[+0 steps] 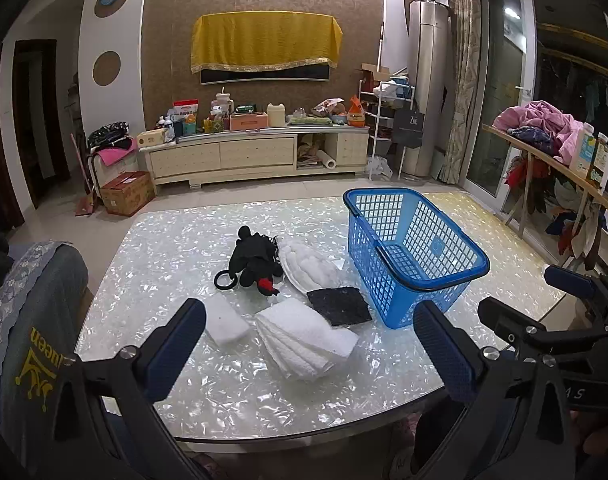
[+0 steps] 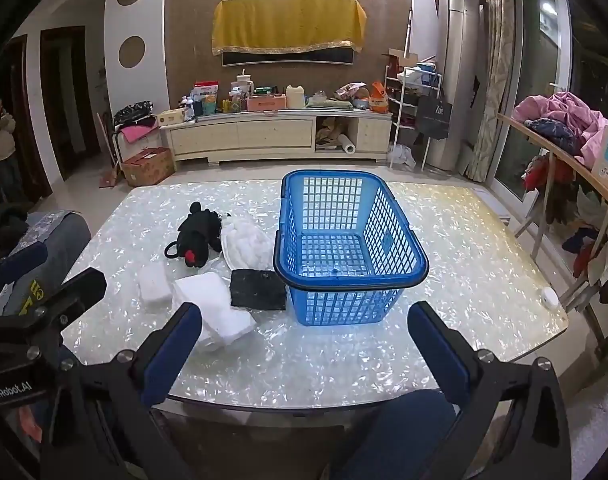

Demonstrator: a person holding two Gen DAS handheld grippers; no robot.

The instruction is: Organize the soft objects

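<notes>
A blue plastic basket (image 1: 416, 256) (image 2: 352, 248) stands empty on the pearly table (image 1: 239, 392) (image 2: 464, 248). Left of it lie a black plush toy (image 1: 255, 266) (image 2: 197, 240), a white padded cloth (image 1: 310, 268) (image 2: 245, 246), a black square pad (image 1: 340, 306) (image 2: 257, 290), a folded white towel (image 1: 304, 340) (image 2: 211, 312) and a small white sponge block (image 1: 225, 318) (image 2: 155, 284). My left gripper (image 1: 310, 344) is open and empty above the near table edge, before the towel. My right gripper (image 2: 304, 344) is open and empty before the basket.
A chair back with a grey cover (image 1: 31, 320) (image 2: 43, 248) stands at the table's left. A small white round object (image 2: 548, 295) lies near the table's right edge. A wooden rack with clothes (image 1: 544, 148) (image 2: 560, 136) stands at the right.
</notes>
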